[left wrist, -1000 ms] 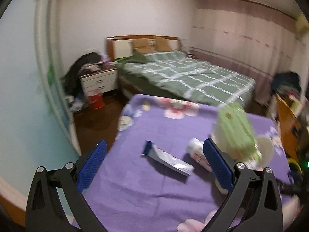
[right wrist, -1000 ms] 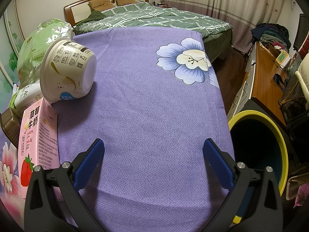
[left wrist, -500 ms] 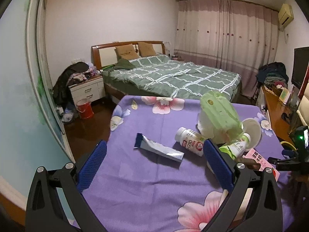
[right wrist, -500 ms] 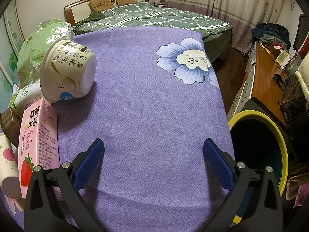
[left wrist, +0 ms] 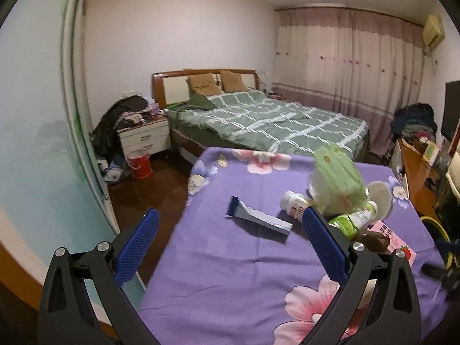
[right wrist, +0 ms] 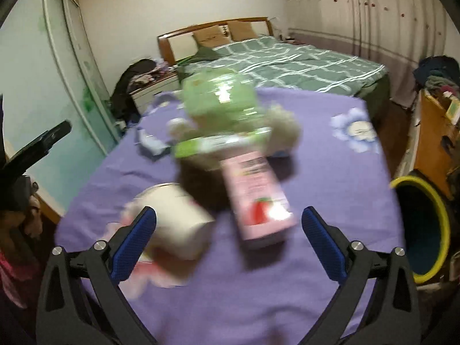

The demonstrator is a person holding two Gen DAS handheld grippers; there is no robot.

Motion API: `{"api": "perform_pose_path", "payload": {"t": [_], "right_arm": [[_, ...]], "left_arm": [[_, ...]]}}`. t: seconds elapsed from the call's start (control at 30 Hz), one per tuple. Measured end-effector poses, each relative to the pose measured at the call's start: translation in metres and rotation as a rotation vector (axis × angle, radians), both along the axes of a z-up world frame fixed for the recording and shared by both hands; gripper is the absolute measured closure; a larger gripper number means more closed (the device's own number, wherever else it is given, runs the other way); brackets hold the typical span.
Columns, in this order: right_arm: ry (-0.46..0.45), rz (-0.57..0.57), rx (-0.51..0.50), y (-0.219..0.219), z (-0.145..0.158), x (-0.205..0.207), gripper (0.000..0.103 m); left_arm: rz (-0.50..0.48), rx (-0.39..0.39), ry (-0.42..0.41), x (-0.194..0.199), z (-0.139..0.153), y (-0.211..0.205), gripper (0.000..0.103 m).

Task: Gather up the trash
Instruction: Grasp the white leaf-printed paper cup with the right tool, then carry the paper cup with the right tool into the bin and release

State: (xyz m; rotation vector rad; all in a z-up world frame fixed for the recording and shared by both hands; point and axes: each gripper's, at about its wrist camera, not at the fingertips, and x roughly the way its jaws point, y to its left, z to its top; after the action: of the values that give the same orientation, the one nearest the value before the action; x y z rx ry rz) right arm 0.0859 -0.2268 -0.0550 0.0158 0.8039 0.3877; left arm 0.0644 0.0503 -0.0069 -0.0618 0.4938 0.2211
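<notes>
Trash lies on a table with a purple flowered cloth (left wrist: 230, 273). In the left wrist view there is a blue-and-silver tube (left wrist: 258, 220), a white bottle (left wrist: 294, 202), a green bag (left wrist: 337, 169), a green-labelled bottle (left wrist: 355, 220) and a pink strawberry milk carton (left wrist: 398, 244). My left gripper (left wrist: 230, 241) is open and empty, above the table's left edge. In the blurred right wrist view the pink carton (right wrist: 258, 201) and a white cup (right wrist: 178, 224) lie just ahead of my right gripper (right wrist: 230, 235), which is open and empty. The green bag (right wrist: 221, 97) stands behind them.
A bin with a yellow rim (right wrist: 422, 221) stands on the floor right of the table. A green-quilted bed (left wrist: 267, 123) is beyond the table. A nightstand (left wrist: 143, 141) and a red bucket (left wrist: 140, 164) are at the far left. A wooden desk (left wrist: 417, 172) runs along the right.
My right gripper has swung left and back from the bare cloth by the bin, so the carton and cup are now centred ahead. My left gripper has pulled back and up.
</notes>
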Motion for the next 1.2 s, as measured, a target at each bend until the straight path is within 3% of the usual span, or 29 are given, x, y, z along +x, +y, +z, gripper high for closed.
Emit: {"api": "perform_pose_path", "payload": {"t": [0.2, 0.33, 0.43, 0.67, 0.7, 0.77, 0.97, 1.2], "right_arm": [[0.000, -0.119, -0.048, 0.059, -0.027, -0.002, 0.006], [0.011, -0.203, -0.047, 0.072, -0.037, -0.003, 0.006], [0.000, -0.271, -0.082, 0.076, -0.042, -0.002, 0.006], [0.046, -0.270, -0.090, 0.089, -0.058, 0.006, 0.006], [0.049, -0.271, -0.091, 0.090, -0.060, 0.007, 0.007], [0.054, -0.275, -0.093, 0.088, -0.063, 0.009, 0.020], [0.013, -0.260, -0.075, 0.075, -0.051, 0.001, 0.021], [-0.095, -0.297, -0.049, 0.028, -0.011, -0.011, 0.021]], "left_arm": [[0.002, 0.015, -0.024, -0.015, 0.006, 0.011, 0.005], [-0.053, 0.020, -0.013, -0.015, -0.002, 0.008, 0.005], [-0.083, -0.024, -0.003, -0.013, -0.008, 0.014, 0.005], [-0.092, -0.076, 0.004, -0.010, -0.018, 0.021, 0.005], [-0.094, -0.077, 0.006, -0.010, -0.019, 0.021, 0.005], [-0.096, -0.077, 0.009, -0.009, -0.020, 0.019, 0.005], [-0.109, -0.063, 0.028, -0.003, -0.023, 0.006, 0.005], [-0.144, -0.046, 0.037, 0.004, -0.023, -0.022, 0.005]]}}
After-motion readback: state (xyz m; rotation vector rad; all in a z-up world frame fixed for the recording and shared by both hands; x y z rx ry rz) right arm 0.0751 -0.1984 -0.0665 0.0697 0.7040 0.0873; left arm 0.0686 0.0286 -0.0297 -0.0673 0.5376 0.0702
